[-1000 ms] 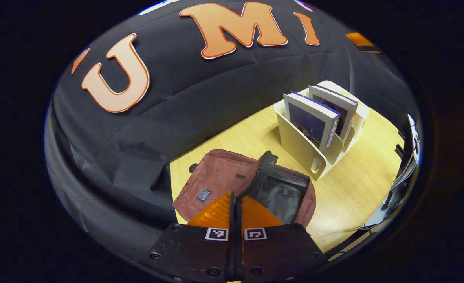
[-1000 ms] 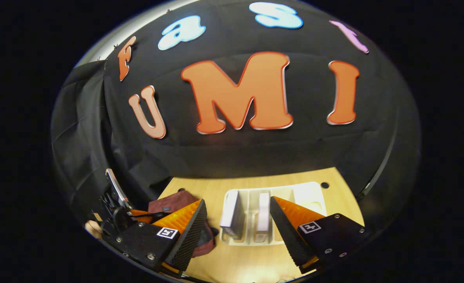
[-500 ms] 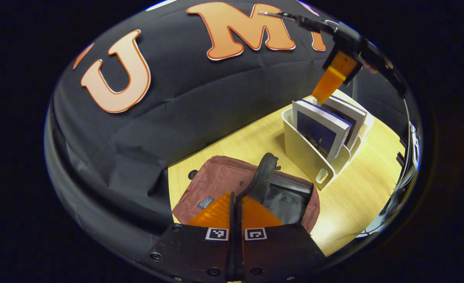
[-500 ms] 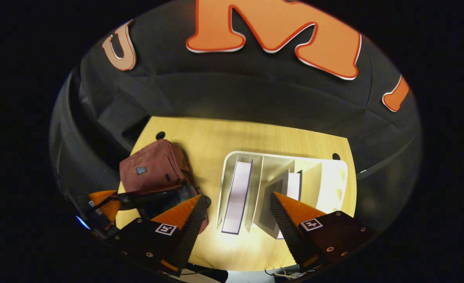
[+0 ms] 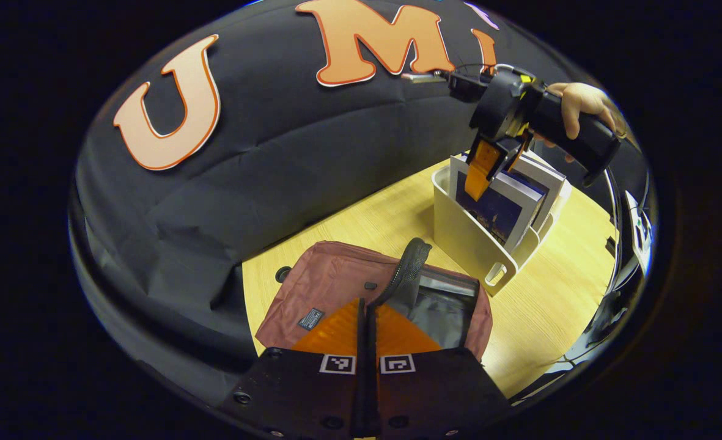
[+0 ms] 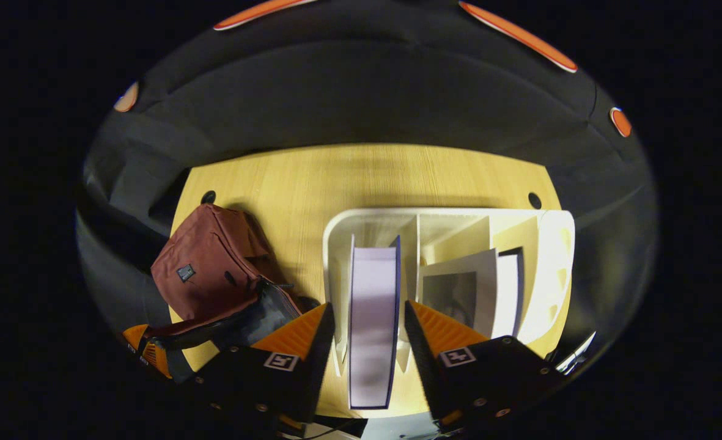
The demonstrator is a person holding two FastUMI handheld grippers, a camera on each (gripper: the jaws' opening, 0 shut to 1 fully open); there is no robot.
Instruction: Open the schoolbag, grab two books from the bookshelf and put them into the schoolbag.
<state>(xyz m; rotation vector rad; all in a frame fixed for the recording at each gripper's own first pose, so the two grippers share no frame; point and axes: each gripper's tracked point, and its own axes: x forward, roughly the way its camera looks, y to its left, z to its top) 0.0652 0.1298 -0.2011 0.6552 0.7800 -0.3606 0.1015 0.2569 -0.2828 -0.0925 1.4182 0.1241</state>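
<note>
Maroon schoolbag flap pinched by left gripper; right gripper spread astride book.

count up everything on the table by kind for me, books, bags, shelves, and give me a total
Books: 2, a thick book between the fingers of the right gripper and a thinner book one slot over.
Schoolbag: 1, dark red, its flap held up by the left gripper.
Bookshelf: 1, white.
Total: 4.
</note>
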